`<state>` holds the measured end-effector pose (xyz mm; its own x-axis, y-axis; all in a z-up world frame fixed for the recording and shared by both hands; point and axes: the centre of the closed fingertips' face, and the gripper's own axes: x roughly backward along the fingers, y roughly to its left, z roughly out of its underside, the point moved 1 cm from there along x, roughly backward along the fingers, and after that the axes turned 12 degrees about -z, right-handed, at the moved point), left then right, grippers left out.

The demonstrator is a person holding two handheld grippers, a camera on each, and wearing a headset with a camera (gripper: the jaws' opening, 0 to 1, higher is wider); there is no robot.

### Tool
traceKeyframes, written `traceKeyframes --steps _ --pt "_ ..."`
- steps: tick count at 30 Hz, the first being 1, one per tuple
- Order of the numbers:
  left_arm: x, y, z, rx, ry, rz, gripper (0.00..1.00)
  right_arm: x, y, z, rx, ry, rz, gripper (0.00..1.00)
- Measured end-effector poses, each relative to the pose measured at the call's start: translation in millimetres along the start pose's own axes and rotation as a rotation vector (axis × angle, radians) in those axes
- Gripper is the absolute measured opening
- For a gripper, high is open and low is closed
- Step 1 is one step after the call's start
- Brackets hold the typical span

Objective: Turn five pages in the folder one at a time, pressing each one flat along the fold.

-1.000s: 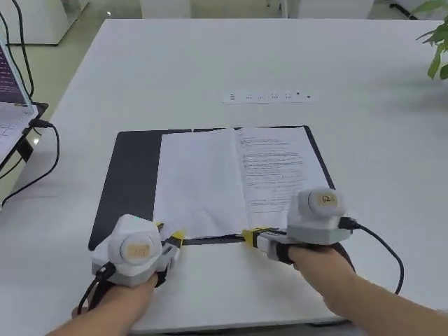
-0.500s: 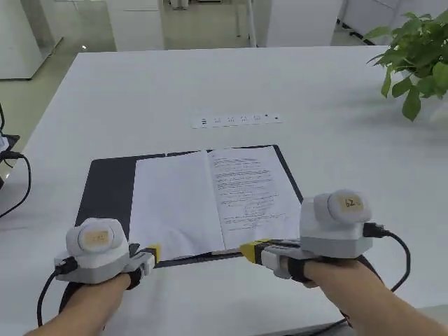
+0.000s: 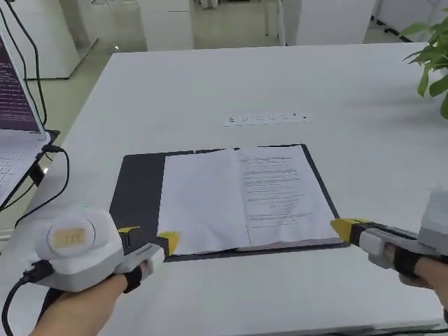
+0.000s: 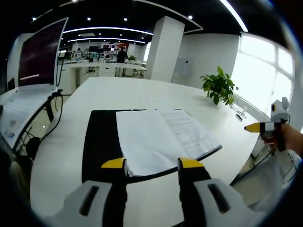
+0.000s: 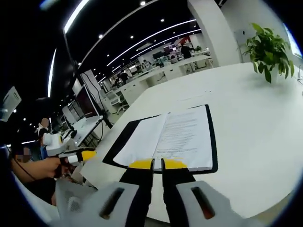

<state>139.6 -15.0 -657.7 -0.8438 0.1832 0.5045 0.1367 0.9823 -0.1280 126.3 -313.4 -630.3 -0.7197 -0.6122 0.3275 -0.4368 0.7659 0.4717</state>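
Looking down through the head view, I find the folder lying open in the middle of the white table. Its black cover is spread flat, with a blank page on the left and a printed page on the right, meeting at the fold. The left gripper hangs by the folder's near left corner and the right gripper just off its near right corner. I judge this wide stance keeps both tools clear of the spread while leaving the printed page's near right corner within easy reach. A socket strip lies beyond the folder, a laptop sits at the left edge, and a plant stands far right.

In the left gripper view, the jaws stand apart with nothing between them. They are aimed over the folder's near edge at the blank page, which suits pressing along the fold rather than pinching.

In the right gripper view, the jaws are closed together and hold nothing, pointing at the near edge of the printed page. That page looks like the next one to lift, so I expect to have to part these jaws first. Thin paper lying flat will be hard to catch at its edge.
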Motion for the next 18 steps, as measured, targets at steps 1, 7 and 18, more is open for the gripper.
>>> traceKeyframes --steps 1,7,18 --pt "6.2 1.6 -2.4 0.004 -0.005 -0.008 0.46 1.4 -1.7 -1.8 0.000 -0.007 0.010 0.13" --pt "28.3 11.2 -9.6 0.017 -0.020 -0.060 0.67 13.8 -17.7 -16.1 0.036 -0.047 0.081 0.47" --pt "40.0 23.3 4.0 -0.004 0.000 -0.095 0.99 24.4 -43.5 -9.5 0.089 -0.022 0.159 1.00"
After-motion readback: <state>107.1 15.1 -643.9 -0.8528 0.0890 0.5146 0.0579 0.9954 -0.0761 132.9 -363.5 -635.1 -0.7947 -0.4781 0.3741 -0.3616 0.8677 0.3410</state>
